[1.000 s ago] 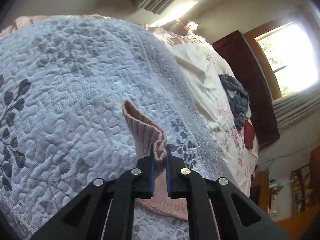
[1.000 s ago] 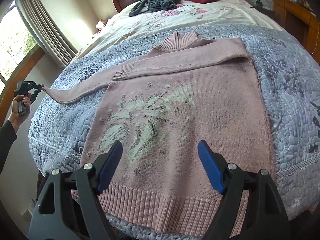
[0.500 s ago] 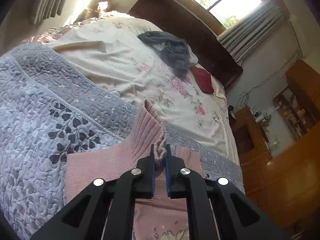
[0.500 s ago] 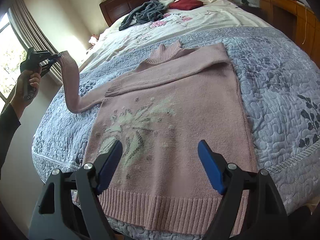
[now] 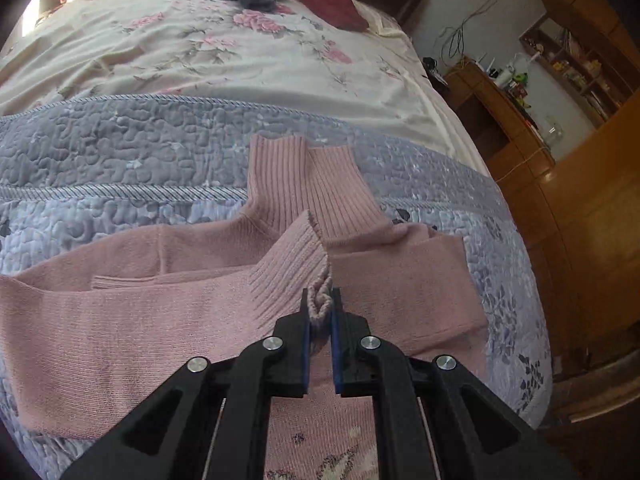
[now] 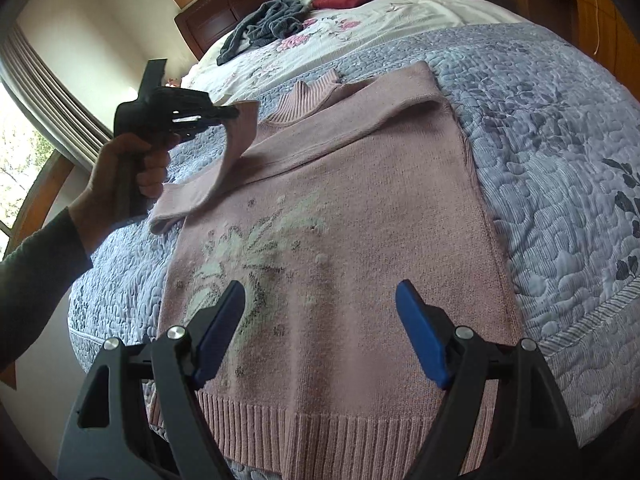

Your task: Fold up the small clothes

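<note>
A blue-grey quilt [image 6: 560, 128] covers the near half of the bed, with a floral sheet [image 5: 200, 52] beyond it. A pink sweater [image 6: 360, 240] lies flat, face up, on the quilt, its ribbed hem nearest the right wrist camera and one sleeve folded across the chest. The other sleeve [image 6: 224, 160] rises off the quilt, its ribbed cuff [image 5: 292, 276] pinched between the closed jaws of the left gripper [image 5: 320, 308], held in a hand [image 6: 128, 176] above the sweater's shoulder. The right gripper [image 6: 320, 320] hovers over the hem, jaws spread wide, grasping nothing.
</note>
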Available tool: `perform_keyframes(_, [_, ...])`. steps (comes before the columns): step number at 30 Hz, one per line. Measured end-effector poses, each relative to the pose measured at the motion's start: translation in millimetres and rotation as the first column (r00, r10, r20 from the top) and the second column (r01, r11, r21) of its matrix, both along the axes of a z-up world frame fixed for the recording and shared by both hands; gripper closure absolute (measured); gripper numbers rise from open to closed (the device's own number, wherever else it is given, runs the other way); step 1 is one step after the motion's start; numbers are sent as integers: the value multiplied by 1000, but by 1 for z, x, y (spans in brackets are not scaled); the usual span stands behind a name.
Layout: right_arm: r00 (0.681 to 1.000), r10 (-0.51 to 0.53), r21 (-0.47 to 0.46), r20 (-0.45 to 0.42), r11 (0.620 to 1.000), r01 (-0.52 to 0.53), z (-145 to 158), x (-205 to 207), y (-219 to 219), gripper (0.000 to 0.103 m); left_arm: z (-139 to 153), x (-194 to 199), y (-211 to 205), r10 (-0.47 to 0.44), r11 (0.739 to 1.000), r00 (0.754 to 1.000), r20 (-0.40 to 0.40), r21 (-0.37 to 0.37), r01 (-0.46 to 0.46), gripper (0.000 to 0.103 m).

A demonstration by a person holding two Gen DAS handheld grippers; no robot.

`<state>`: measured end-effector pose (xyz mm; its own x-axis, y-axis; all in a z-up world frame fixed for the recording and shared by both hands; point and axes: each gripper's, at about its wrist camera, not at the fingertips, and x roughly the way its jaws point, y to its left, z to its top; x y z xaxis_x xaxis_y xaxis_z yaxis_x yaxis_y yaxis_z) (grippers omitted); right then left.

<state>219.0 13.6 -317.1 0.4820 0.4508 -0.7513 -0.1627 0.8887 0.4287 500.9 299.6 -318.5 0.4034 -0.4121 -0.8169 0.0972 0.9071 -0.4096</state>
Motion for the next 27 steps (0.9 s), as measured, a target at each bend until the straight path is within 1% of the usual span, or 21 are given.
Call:
perform_keyframes(1, [1000, -1, 23, -14, 1000, 1, -1, 8, 0, 26, -15, 2, -7, -16, 1000, 999, -33, 9, 16, 90])
perform_keyframes(2, [1000, -1, 50, -31, 999, 3, -1, 19, -1, 26, -28, 2, -10, -21, 1000, 998, -60, 9, 21, 73])
perform_keyframes(3, [999, -3, 78, -50, 997, 7, -1, 32, -2, 25, -37, 0, -9, -3, 1000, 998, -69, 6, 4, 61])
perform_keyframes(4, [997, -7, 114, -75, 993, 15, 0, 46, -5, 25, -43, -4, -3, 26, 1000, 997, -72, -15, -28, 54])
perform_keyframes(5, [995, -6, 168, -101, 985, 23, 1, 63, -7, 23, -45, -10, 7, 60, 996, 995, -81, -61, -65, 53])
perform_keyframes(6, [992, -1, 232, -128, 972, 31, 2, 83, -10, 22, -47, -20, 21, 105, 985, 990, -92, -129, -117, 49])
perform_keyframes(7, [987, 14, 291, -159, 956, 33, 0, 104, -10, 21, -47, -33, 34, 154, 966, 983, -97, -192, -170, 44])
perform_keyframes(8, [980, 37, 357, -194, 933, 36, -3, 126, -9, 21, -46, -50, 46, 196, 948, 976, -99, -236, -214, 32])
perform_keyframes(9, [969, 70, 424, -235, 905, 38, -10, 151, -4, 22, -45, -68, 55, 219, 936, 971, -101, -259, -238, 29])
perform_keyframes(10, [957, 108, 476, -270, 879, 35, -18, 175, 3, 24, -45, -86, 61, 227, 930, 968, -107, -271, -248, 29])
perform_keyframes(11, [941, 152, 513, -302, 858, 26, -28, 199, 14, 33, -46, -105, 66, 234, 926, 966, -114, -278, -257, 29])
perform_keyframes(12, [927, 182, 531, -328, 847, 22, -38, 222, 27, 40, -46, -127, 70, 243, 920, 963, -116, -287, -266, 29])
perform_keyframes(14, [893, 233, 542, -385, 841, 14, -58, 260, 53, 42, -47, -161, 76, 247, 917, 961, -124, -292, -273, 26])
perform_keyframes(15, [880, 240, 525, -410, 851, 12, -67, 274, 63, 43, -48, -177, 78, 249, 916, 960, -130, -290, -277, 26])
perform_keyframes(17, [855, 238, 459, -460, 888, 0, -84, 296, 85, 43, -49, -204, 81, 255, 910, 956, -146, -297, -289, 26])
perform_keyframes(19, [834, 229, 389, -501, 921, -19, -97, 306, 102, 43, -54, -224, 85, 265, 901, 949, -170, -309, -306, 26])
perform_keyframes(21, [837, 215, 345, -504, 938, -33, -102, 309, 112, 43, -63, -239, 88, 270, 887, 942, -198, -331, -323, 26])
perform_keyframes(24, [829, 244, 350, -503, 935, -62, -104, 310, 127, 43, -72, -248, 91, 277, 878, 939, -206, -343, -334, 26])
perform_keyframes(25, [829, 248, 341, -501, 937, -75, -104, 309, 131, 46, -72, -249, 91, 278, 876, 939, -204, -348, -335, 26])
perform_keyframes(26, [831, 250, 322, -497, 943, -91, -103, 310, 135, 63, -72, -249, 93, 280, 874, 938, -205, -350, -337, 26])
perform_keyframes(27, [834, 253, 304, -490, 946, -108, -101, 310, 139, 86, -72, -250, 94, 285, 870, 935, -210, -354, -344, 26])
